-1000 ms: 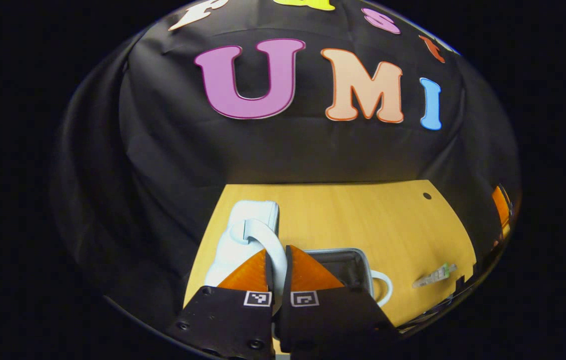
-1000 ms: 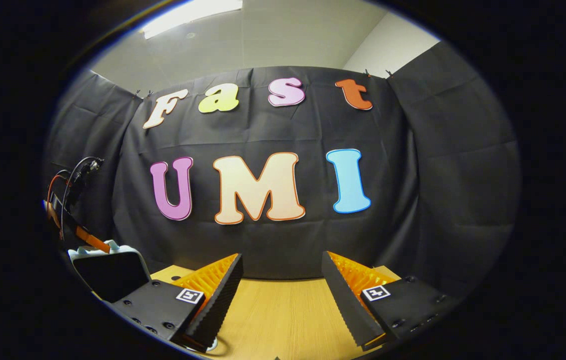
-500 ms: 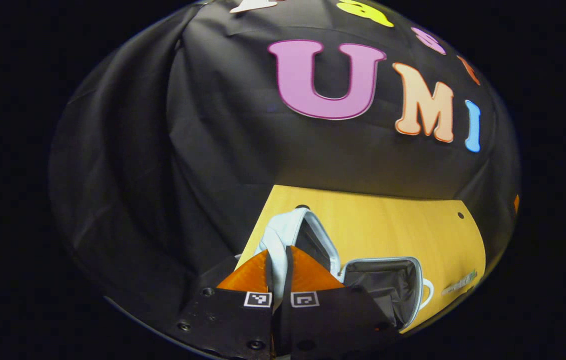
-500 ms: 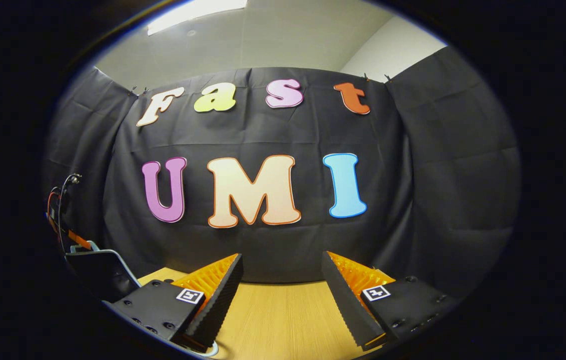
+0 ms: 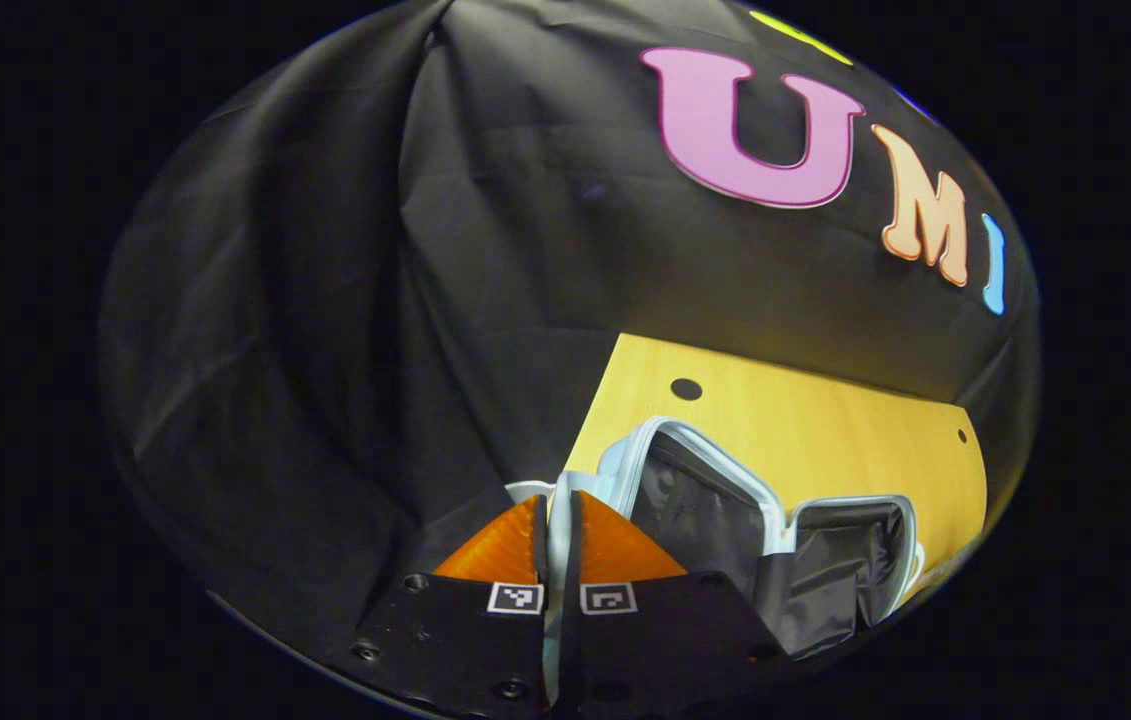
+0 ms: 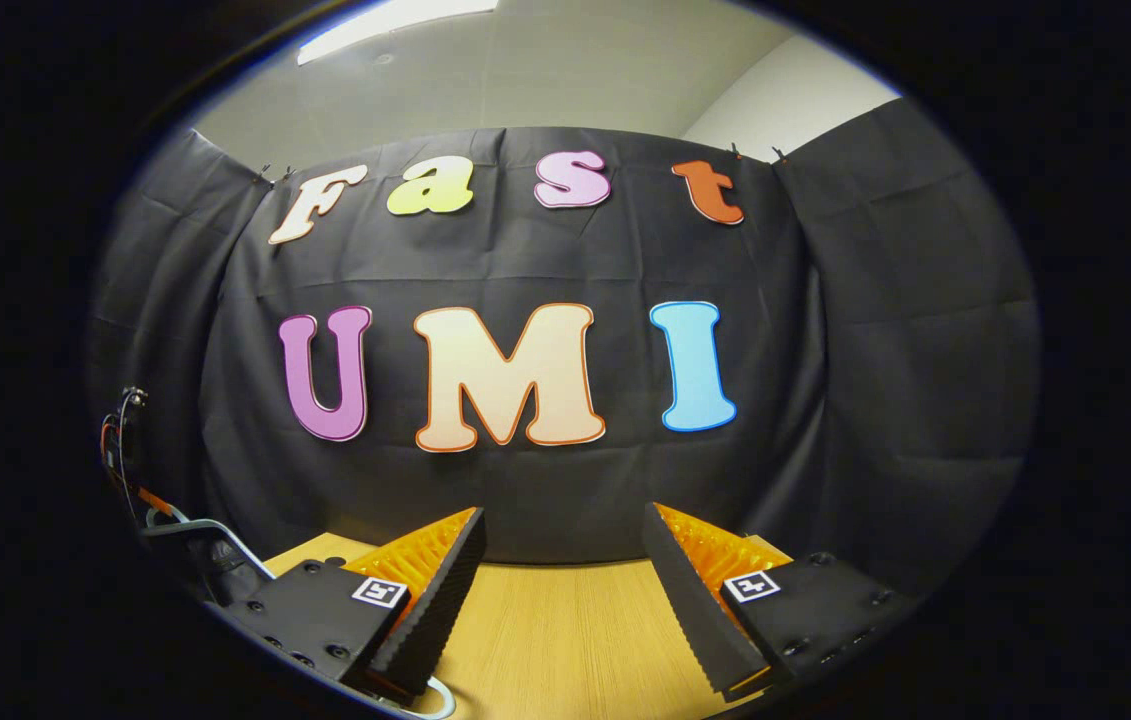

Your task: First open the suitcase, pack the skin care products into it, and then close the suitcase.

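The worktop [image 5: 805,430] is a light wooden surface with small round holes near its far edge, and it backs onto the black cloth wall [image 5: 345,300] of the booth. In the left gripper view, the suitcase [image 5: 725,510] lies open on the worktop: its lid [image 5: 685,490], pale on the outside with a dark lining, is swung up and over to the left, and the dark-lined base [image 5: 855,560] sits beside it to the right, the two halves joined along one side. The left tongs [image 5: 554,530] are closed on the pale handle [image 5: 557,500] at the lid's near left edge, with both fingers pressing against it from either side. In the right gripper view, the right tongs [image 6: 565,570] stand wide open above bare worktop [image 6: 565,630], holding nothing. At the far left of that view, a corner of the raised suitcase lid [image 6: 195,545] is visible, with the other gripper and its cables [image 6: 125,450] just above it. A pale curved loop [image 6: 430,695] lies on the worktop just below the right tongs' left finger [image 6: 435,590].
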The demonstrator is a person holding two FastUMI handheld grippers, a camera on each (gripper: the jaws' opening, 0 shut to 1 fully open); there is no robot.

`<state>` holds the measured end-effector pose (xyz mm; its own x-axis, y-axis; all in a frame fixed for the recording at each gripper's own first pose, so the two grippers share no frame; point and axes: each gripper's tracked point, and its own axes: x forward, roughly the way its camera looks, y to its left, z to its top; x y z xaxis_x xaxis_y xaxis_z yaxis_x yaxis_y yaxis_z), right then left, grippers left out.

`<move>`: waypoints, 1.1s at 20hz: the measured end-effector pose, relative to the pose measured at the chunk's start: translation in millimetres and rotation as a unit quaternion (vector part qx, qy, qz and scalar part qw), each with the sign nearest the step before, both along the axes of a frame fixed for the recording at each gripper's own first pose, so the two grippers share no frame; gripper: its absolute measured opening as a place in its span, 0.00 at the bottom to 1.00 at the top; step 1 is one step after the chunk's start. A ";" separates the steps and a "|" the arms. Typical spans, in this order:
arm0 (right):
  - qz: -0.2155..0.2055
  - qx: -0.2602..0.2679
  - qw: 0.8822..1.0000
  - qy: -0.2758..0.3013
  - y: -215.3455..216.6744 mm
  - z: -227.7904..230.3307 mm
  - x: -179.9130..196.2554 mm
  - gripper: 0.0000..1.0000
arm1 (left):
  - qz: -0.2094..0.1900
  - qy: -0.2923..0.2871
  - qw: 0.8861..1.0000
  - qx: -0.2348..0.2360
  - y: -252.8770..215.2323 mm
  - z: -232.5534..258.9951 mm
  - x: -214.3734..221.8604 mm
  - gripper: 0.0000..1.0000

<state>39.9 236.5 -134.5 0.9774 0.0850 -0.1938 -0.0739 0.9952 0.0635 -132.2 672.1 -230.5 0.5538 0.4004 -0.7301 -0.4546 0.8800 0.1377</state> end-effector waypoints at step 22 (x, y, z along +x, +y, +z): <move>0.030 -0.026 0.998 -0.053 -16.6 36.4 -8.4 0.98 | 0.086 -0.165 0.956 0.225 -27.5 46.6 -1.3 0.95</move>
<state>31.5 220.0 -98.1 0.9859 0.1373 -0.0953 -0.1379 0.9904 0.0002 -133.5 644.6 -183.9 0.6222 0.7387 -0.2593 -0.6718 0.6738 0.3077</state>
